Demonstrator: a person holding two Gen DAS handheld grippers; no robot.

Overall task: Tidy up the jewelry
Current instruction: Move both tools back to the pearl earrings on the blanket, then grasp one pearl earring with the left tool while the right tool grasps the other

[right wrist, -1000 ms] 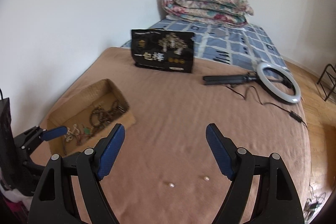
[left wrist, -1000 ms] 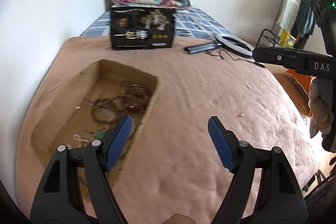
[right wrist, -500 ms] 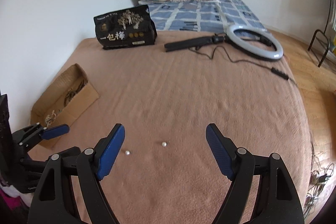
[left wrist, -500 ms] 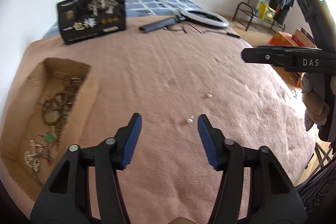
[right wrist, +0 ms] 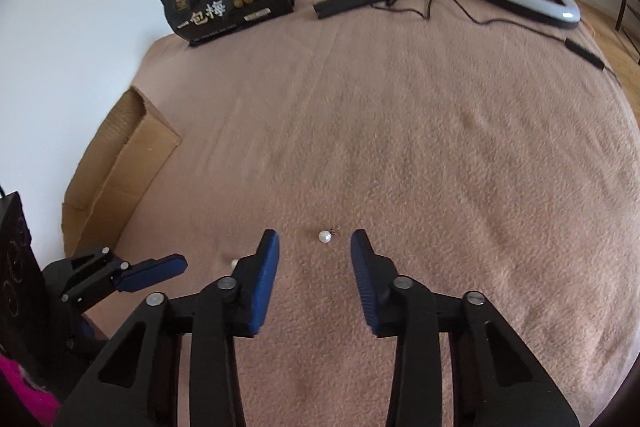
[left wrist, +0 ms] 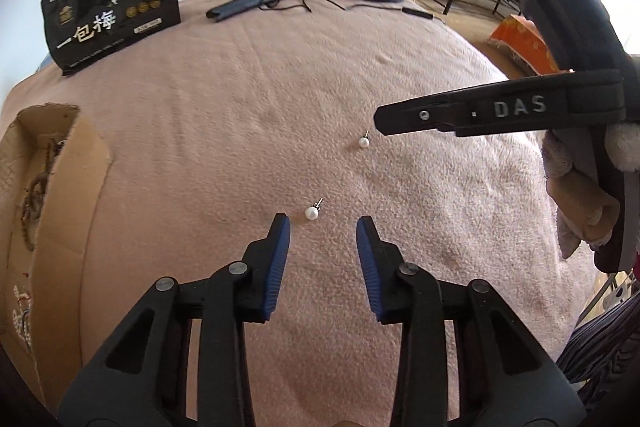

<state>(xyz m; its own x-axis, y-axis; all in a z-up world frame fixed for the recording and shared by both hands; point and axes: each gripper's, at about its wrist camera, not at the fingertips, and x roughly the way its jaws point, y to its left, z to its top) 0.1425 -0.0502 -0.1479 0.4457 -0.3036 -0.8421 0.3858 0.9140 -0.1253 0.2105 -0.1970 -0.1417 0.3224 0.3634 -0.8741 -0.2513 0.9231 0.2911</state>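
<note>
The left hand-held gripper (left wrist: 323,223) hovers spread just short of a pearl stud earring (left wrist: 311,213) on the bed's pink blanket (left wrist: 240,107). The right hand-held gripper (right wrist: 315,241), equally spread, flanks the second pearl earring (right wrist: 325,236). Farther left, at the bed's edge, sits the cardboard jewelry box (left wrist: 60,195).

two white pearl stud earrings (left wrist: 311,213) (left wrist: 363,142) lay apart on the pink blanket; beaded bracelets (left wrist: 36,183) sat in the open cardboard box (left wrist: 68,211).
</note>
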